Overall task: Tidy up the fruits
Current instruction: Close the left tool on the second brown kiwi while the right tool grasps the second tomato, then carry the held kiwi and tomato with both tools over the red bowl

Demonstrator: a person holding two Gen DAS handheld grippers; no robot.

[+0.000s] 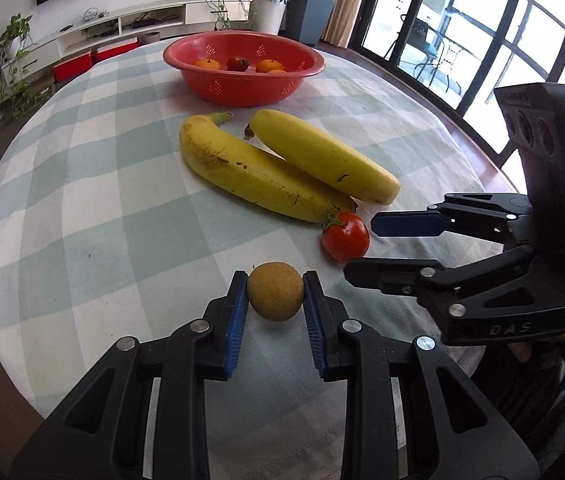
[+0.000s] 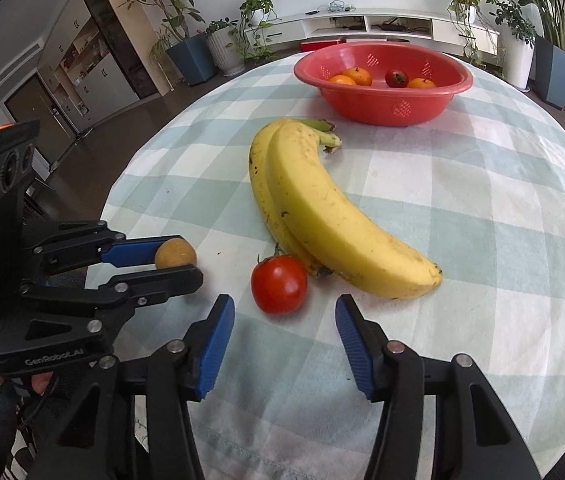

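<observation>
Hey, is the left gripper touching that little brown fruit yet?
Touching. In the left wrist view, both blue pads of the left gripper press against the sides of the brown fruit, with no gap visible on either side.

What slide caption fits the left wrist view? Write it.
Left tongs grip brown fruit; open right tongs near tomato.

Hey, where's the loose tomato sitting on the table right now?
The tomato lies on the checked tablecloth just ahead of the open right gripper, at the near tip of the two bananas.
</observation>
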